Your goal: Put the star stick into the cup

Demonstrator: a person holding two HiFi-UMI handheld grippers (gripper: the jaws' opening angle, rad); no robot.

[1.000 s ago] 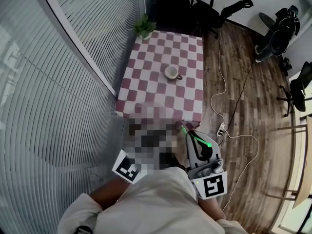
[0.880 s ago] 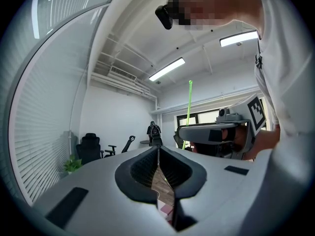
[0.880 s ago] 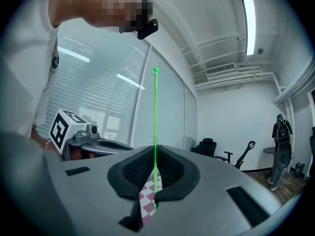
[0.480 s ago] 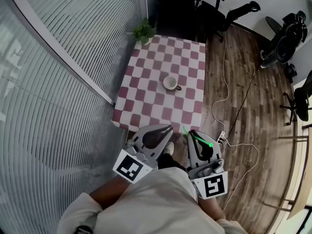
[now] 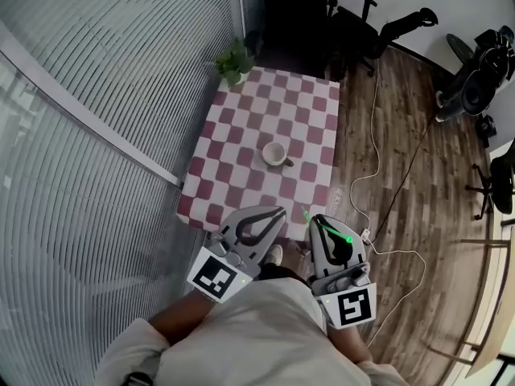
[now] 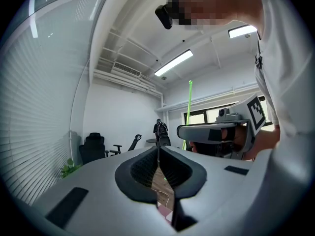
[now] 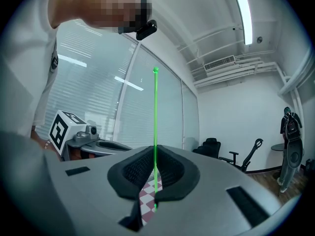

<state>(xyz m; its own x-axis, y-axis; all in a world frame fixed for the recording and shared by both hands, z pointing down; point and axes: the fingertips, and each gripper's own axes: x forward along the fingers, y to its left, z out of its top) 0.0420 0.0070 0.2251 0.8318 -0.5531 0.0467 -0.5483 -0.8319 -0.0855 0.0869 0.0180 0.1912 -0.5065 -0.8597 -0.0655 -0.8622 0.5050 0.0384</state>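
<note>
The green star stick (image 7: 155, 117) stands upright between the jaws of my right gripper (image 7: 155, 156), which is shut on it; its top end carries a small knob. From the head view the stick (image 5: 326, 227) lies along the right gripper (image 5: 318, 219). My left gripper (image 5: 278, 213) is held beside it, shut with nothing in it, its tips meeting (image 6: 158, 149). The white cup (image 5: 276, 153) stands upright near the middle of the red-and-white checkered table (image 5: 233, 175). Both grippers hang short of the table's near edge, level and pointing at it.
A potted plant (image 5: 233, 61) stands at the table's far left corner. A slatted glass wall (image 5: 96, 135) runs along the left. White cables (image 5: 378, 167) and a power strip (image 5: 364, 236) lie on the wood floor to the right. Office chairs (image 5: 378, 22) stand beyond the table.
The table and cup have drawn nearer and lower in the head view as the person walks towards them. Both grippers keep their pose, the stick still clamped in the right one.
</note>
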